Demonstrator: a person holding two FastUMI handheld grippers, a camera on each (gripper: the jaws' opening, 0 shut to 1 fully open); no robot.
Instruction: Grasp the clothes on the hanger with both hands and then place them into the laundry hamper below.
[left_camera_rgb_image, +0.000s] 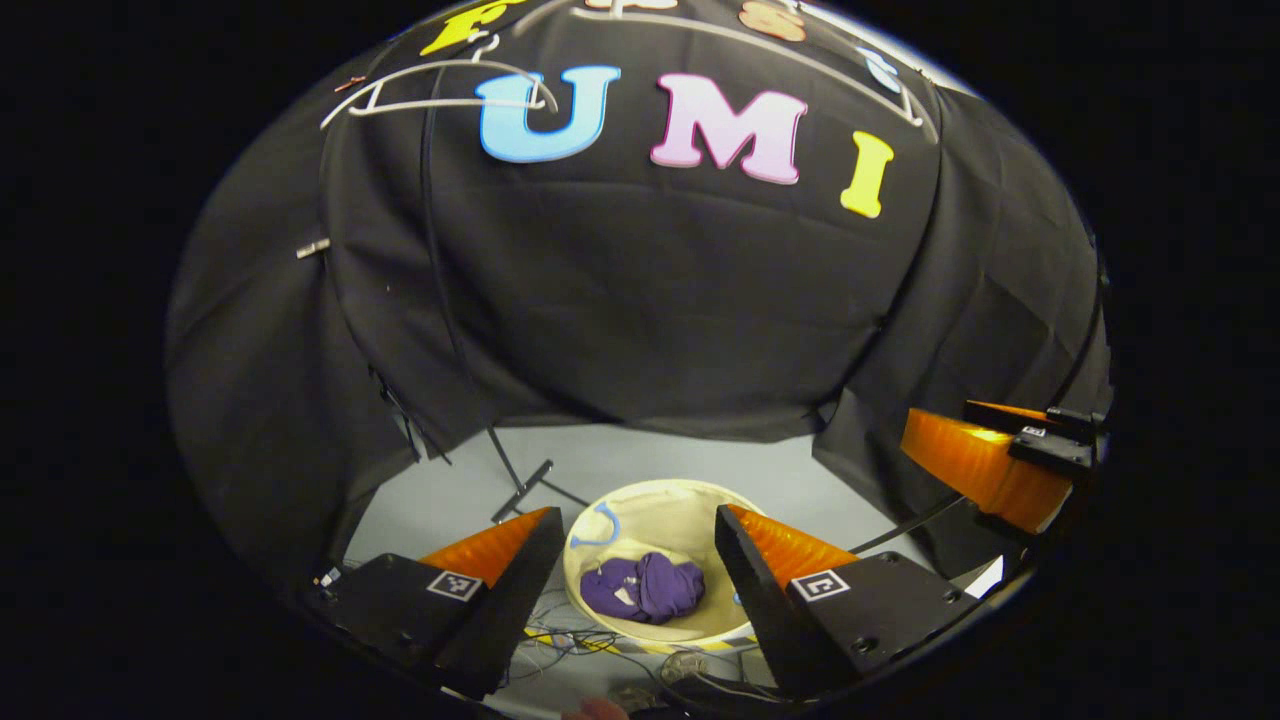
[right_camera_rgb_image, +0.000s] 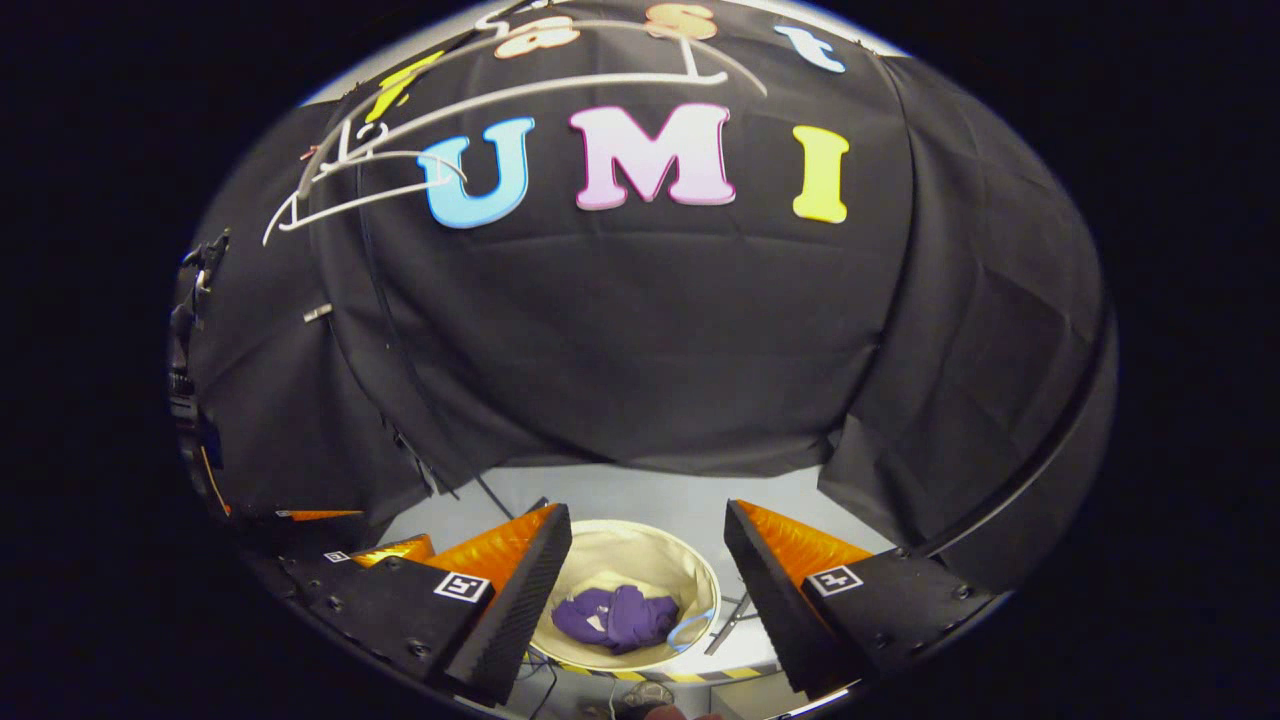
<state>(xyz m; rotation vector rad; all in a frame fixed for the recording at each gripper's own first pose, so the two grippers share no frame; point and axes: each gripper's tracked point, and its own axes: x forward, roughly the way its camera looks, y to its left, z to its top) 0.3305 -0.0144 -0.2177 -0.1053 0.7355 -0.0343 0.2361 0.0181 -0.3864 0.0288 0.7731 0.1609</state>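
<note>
In the left gripper view, my left hand-held gripper (left_camera_rgb_image: 638, 560) hangs spread wide at 6 o'clock above the laundry hamper (left_camera_rgb_image: 690, 500) on the floor. The purple clothes (left_camera_rgb_image: 643, 587) lie bunched inside it, long axis running 9 to 3 o'clock. The other hand-held gripper shows at 3 o'clock. In the right gripper view, my right hand-held gripper (right_camera_rgb_image: 648, 560) is spread too, and the white hanger (right_camera_rgb_image: 380, 165) sits bare at 11 o'clock.

Loose cables (left_camera_rgb_image: 590, 650) on the grey floor (left_camera_rgb_image: 620, 462)
</note>
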